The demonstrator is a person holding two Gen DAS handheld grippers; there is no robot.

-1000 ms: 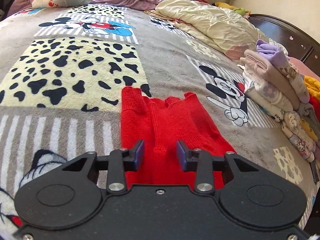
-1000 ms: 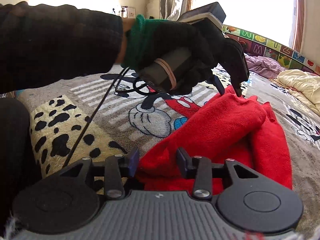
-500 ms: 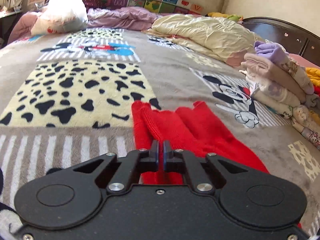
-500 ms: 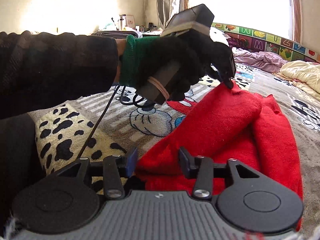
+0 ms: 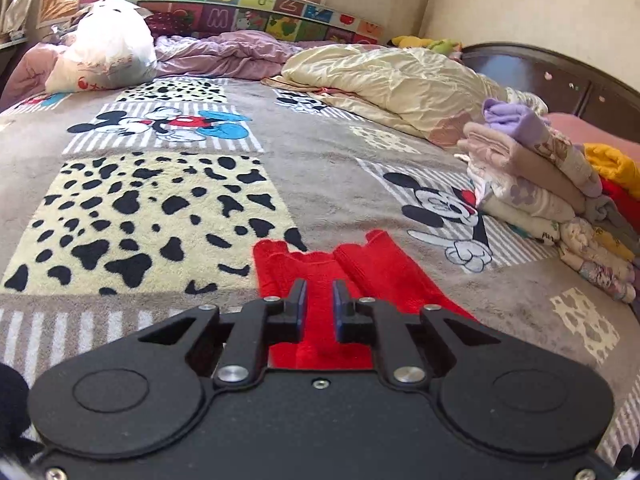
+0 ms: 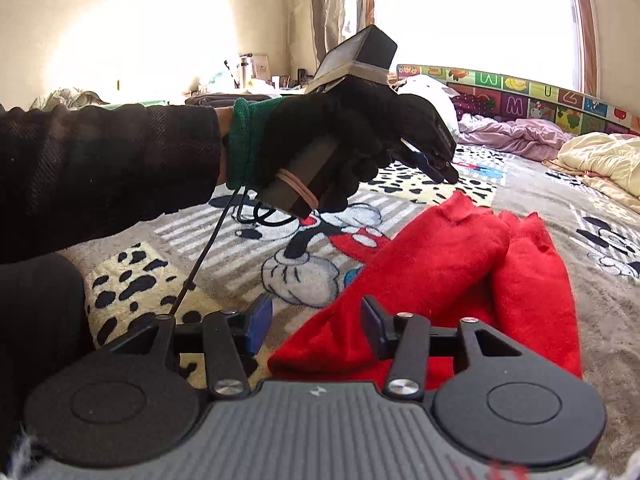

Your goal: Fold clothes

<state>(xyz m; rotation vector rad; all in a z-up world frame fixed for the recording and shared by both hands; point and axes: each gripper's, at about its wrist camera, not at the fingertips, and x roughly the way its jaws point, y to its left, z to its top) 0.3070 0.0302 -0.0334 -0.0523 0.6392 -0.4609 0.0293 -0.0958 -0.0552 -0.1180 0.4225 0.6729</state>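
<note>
Red sweater (image 6: pixel 452 280) lies partly folded on the cartoon-print blanket (image 5: pixel 320 168), one layer doubled over along its length. Left gripper (image 5: pixel 320 304) hovers above the garment's near end with its jaws a little apart — nothing between them; seen from the right wrist it is raised clear of the cloth. Right gripper (image 6: pixel 316 320) sits low at the sweater's edge, jaws spread wide and empty. A stack of folded clothes (image 5: pixel 552 200) stands well apart, beside the cream quilt (image 5: pixel 392 80).
</note>
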